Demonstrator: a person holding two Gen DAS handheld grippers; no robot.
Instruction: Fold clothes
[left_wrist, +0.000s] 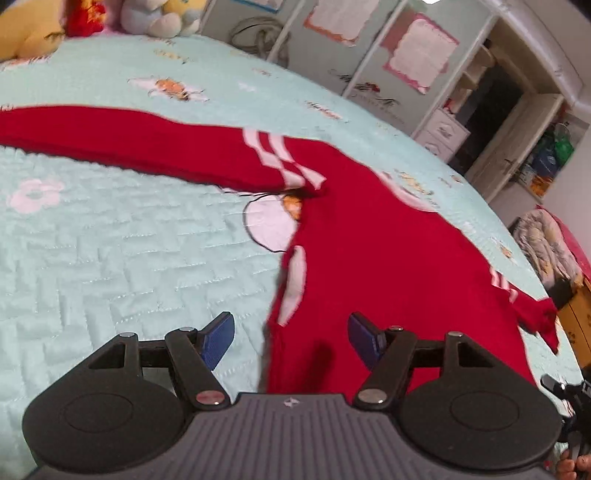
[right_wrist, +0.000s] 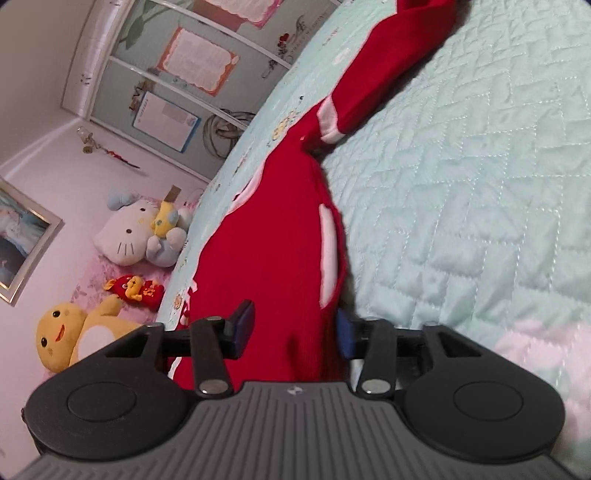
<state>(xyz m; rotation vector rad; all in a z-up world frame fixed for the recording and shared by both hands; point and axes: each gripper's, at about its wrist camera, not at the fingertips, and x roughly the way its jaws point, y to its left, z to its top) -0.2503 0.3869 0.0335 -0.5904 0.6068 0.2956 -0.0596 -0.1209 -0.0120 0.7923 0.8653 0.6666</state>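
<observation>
Left wrist view: a red sweater (left_wrist: 388, 258) with white stripes lies spread on the bed (left_wrist: 110, 258), one sleeve (left_wrist: 129, 144) stretched far out to the side over the quilt. The left gripper (left_wrist: 291, 338) hovers at the near hem, its jaws wide with nothing between the pads; the garment's side edge runs up just beyond the gap.

In the right wrist view the right gripper (right_wrist: 295, 334) stands over the same hem with the jaws at a middling gap. Red cloth fills the space behind them, but the pads do not seem to press on it, so nothing looks held.

No fold appears to have been made yet. The step in hand looks like taking hold of the hem or side edge for a first fold. To do it well, each gripper should come down on a single edge, catch both knit layers fully between the pads, and close firmly before lifting. The two should then travel together, keeping the cloth taut so the fold lands straight. The long sleeve is best brought in over the body, and the loose dark thread (left_wrist: 255, 225) near the armpit kept clear.

Plush toys (right_wrist: 136, 236) sit well apart at the head of the bed.
</observation>
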